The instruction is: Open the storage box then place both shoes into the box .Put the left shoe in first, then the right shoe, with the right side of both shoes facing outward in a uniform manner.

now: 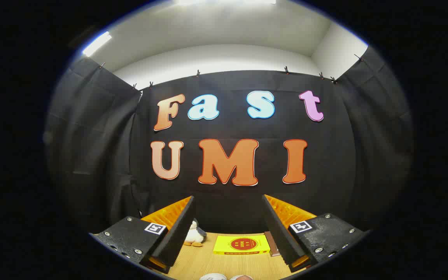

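The gripper [228,217] was held level above a light wooden table [208,262], its two fingers spread wide apart with nothing between them. Each finger body carried a small square black-and-white marker tag.

On the table just beyond the fingers, lying flat between them, was a yellow box [242,245] with a round red emblem on its lid; the writing in the emblem and the line of print along the near side were too small to make out. A thin brown object [273,244] lay touching the yellow box's right end, partly hidden behind the right finger. To the left of the box, just beside the left finger's inner face, stood a small white plush toy [195,235] with orange feet, partly covered by that finger.

At the nearest edge of the table, two pale rounded shapes [227,277] showed, cut off; whether they were the shoes could not be told. Black cloth [91,155] hung behind and on both sides.
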